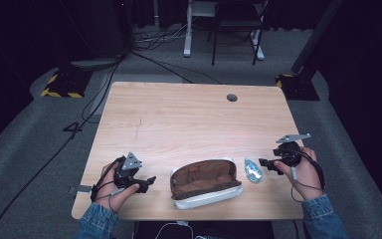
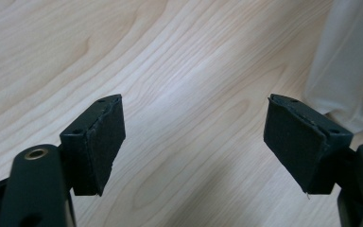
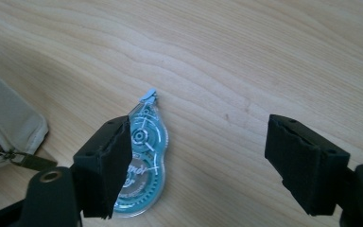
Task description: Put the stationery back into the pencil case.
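We see a wooden table from above. An open pencil case with a brown lining lies near its front edge. Just to its right lies a blue correction tape dispenser, flat on the wood. The right gripper hangs over it, jaws apart, gripping nothing. The left gripper is spread wide and empty beside the case.

We see bare table wide open beyond the pencil case. Just right of the pencil case, the correction tape narrows the gap toward the right gripper.
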{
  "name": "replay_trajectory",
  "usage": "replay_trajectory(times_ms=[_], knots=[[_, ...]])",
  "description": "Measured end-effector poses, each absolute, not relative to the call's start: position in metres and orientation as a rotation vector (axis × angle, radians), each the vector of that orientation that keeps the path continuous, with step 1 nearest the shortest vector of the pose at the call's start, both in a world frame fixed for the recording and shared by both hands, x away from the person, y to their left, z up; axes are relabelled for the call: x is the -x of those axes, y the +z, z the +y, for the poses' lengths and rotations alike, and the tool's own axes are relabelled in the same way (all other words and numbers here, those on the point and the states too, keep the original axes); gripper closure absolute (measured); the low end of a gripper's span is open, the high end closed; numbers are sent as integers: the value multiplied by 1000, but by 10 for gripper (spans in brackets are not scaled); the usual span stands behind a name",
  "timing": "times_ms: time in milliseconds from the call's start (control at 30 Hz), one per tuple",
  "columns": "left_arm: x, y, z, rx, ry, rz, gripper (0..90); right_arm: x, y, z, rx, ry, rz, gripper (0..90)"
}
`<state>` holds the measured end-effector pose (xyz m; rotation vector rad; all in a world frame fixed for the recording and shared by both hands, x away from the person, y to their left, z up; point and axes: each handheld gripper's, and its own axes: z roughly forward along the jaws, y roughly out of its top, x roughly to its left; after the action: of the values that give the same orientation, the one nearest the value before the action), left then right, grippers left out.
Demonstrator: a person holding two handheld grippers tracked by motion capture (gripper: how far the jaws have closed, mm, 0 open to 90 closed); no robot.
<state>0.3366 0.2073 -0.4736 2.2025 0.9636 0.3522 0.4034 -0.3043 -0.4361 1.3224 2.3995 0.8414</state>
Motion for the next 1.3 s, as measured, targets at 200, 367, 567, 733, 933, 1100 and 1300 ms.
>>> replay_trajectory(times_ms=[200, 367, 567, 733, 933, 1100, 1300], knots=[[-340, -484, 217, -2202, 354, 1016, 204, -401, -435, -293, -1315, 820, 2417, 253], [-344, -493, 222, -2208, 356, 1045, 195, -399, -435, -282, -1285, 800, 2450, 248], [-347, -499, 224, -2221, 355, 1053, 187, -397, -440, -274, -1275, 767, 2481, 246], [-349, -501, 226, -2212, 382, 1047, 173, -395, -448, -267, -1279, 712, 2518, 240], [-350, -504, 227, -2189, 388, 1029, 151, -394, -452, -263, -1285, 668, 2537, 234], [-350, -504, 227, -2191, 390, 1027, 145, -395, -457, -260, -1281, 624, 2553, 235], [-350, -505, 226, -2184, 395, 1034, 145, -395, -463, -257, -1277, 585, 2571, 240]])
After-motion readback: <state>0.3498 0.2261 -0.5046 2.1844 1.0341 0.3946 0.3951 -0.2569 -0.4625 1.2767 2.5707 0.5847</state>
